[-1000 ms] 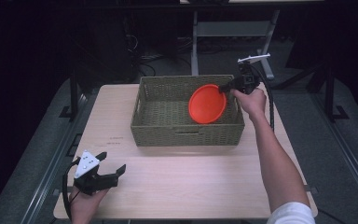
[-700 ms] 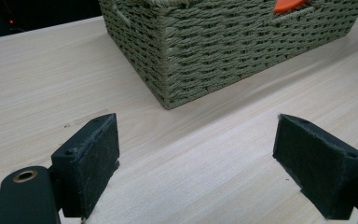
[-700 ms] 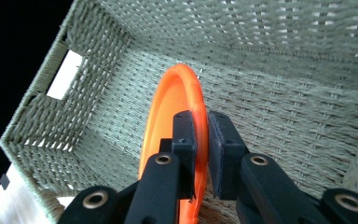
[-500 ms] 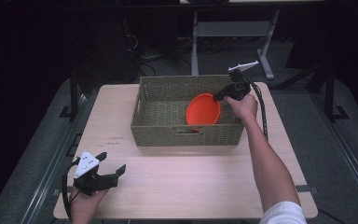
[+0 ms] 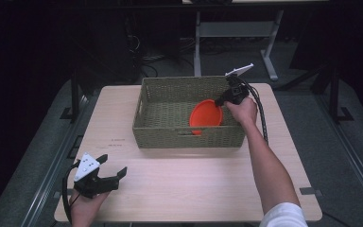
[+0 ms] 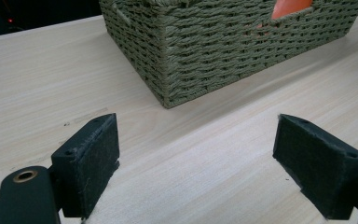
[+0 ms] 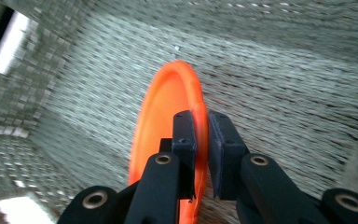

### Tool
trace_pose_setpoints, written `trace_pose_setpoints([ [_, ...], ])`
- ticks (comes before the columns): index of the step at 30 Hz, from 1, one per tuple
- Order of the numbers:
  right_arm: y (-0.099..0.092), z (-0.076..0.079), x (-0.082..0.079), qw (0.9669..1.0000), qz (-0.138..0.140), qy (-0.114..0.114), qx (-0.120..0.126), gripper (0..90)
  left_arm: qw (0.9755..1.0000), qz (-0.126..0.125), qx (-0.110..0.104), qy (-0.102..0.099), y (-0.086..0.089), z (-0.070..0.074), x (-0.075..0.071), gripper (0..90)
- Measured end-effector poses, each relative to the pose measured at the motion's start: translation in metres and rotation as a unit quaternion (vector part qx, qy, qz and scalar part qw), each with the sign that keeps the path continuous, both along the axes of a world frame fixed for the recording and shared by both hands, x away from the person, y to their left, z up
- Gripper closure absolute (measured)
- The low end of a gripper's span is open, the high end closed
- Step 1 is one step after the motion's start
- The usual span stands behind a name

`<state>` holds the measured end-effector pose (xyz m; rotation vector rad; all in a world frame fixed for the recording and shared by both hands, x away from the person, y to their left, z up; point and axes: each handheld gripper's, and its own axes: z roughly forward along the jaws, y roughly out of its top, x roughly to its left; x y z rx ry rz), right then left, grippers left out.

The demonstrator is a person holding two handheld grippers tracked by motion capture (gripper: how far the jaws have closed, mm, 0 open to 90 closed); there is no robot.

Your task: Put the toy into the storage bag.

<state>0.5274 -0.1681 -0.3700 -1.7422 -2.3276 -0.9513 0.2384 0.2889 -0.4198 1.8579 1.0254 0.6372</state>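
Observation:
An orange plate stands on edge inside the woven green basket, at its right half. My right gripper is shut on the plate's rim, reaching in over the basket's right wall. In the right gripper view the jaws pinch the plate between them at my right gripper, with the basket floor behind. My left gripper rests open near the table's front left corner. In the left gripper view its pads stand wide apart over bare wood, facing the basket's corner.
The basket sits at the back middle of the light wooden table. A black cable trails from the right gripper along the table's right side. Dark floor and a metal frame lie beyond the far edge.
My right gripper has carried the orange plate down and leftward, from above the basket's right rim into the basket. The left gripper has stayed put.

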Motion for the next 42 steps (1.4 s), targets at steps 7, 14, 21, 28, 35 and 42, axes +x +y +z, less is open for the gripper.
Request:
trace_pose_setpoints([
  [7, 0.0042, -0.0007, 0.0012, 0.9992, 0.001, 0.002, -0.039, 81.4, 1.0000, -0.001, 0.000, 0.000, 0.0002, 0.0003, -0.0001, 14.0],
  [14, 0.0032, -0.0012, 0.0012, 0.9989, 0.006, 0.008, -0.045, 80.7, 1.0000, 0.000, 0.000, -0.001, -0.0001, 0.0001, -0.0003, 14.0],
  [21, 0.0050, -0.0007, 0.0006, 0.9979, 0.012, 0.009, -0.063, 80.4, 1.0000, 0.000, -0.001, 0.001, -0.0006, 0.0001, -0.0005, 13.9],
  [28, 0.0051, -0.0039, 0.0013, 0.9961, 0.014, 0.018, -0.085, 80.1, 1.0000, -0.001, 0.000, 0.000, -0.0009, 0.0003, -0.0003, 14.0],
  [35, 0.0028, -0.0022, 0.0011, 0.9955, 0.004, 0.014, -0.093, 75.2, 1.0000, 0.001, -0.002, 0.000, -0.0004, 0.0003, 0.0000, 13.9],
  [42, 0.0008, 0.0030, -0.0016, 0.9969, 0.007, 0.011, -0.078, 74.6, 1.0000, 0.000, -0.001, -0.001, -0.0016, 0.0008, -0.0004, 13.9],
])
